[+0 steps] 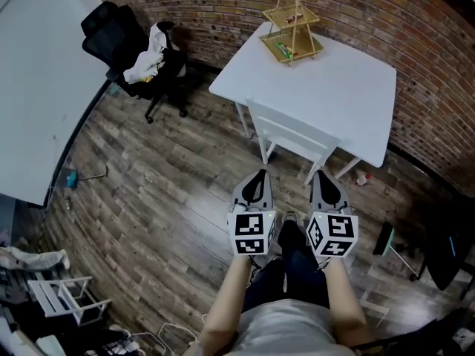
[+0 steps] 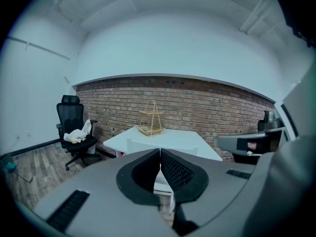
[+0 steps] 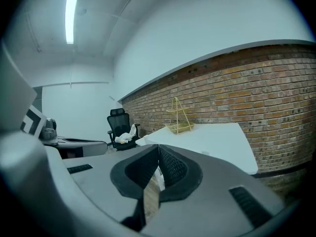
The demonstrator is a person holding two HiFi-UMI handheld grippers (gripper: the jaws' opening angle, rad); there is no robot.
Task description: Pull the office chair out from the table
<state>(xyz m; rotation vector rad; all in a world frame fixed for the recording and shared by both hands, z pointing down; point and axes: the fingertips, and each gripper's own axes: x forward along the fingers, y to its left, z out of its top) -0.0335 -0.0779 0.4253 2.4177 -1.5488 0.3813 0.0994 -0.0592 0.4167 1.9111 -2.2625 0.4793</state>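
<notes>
A white chair [image 1: 288, 130] is tucked under the near edge of a white table [image 1: 349, 87] by the brick wall. A black office chair [image 1: 122, 47] with a white cloth on its seat stands apart at the far left. My left gripper [image 1: 257, 175] and right gripper [image 1: 320, 175] are side by side just short of the white chair's back, both shut and empty. In the left gripper view the shut left gripper [image 2: 160, 154] points at the white chair [image 2: 138, 144] and the table [image 2: 173, 137]. The right gripper [image 3: 158, 152] points along the table [image 3: 217, 137].
A yellow wire basket [image 1: 291, 28] stands on the table's far corner. A large white surface [image 1: 37, 87] runs along the left. A white rack [image 1: 67, 295] and clutter sit at the lower left, and dark furniture [image 1: 445, 236] at the right. The floor is wood plank.
</notes>
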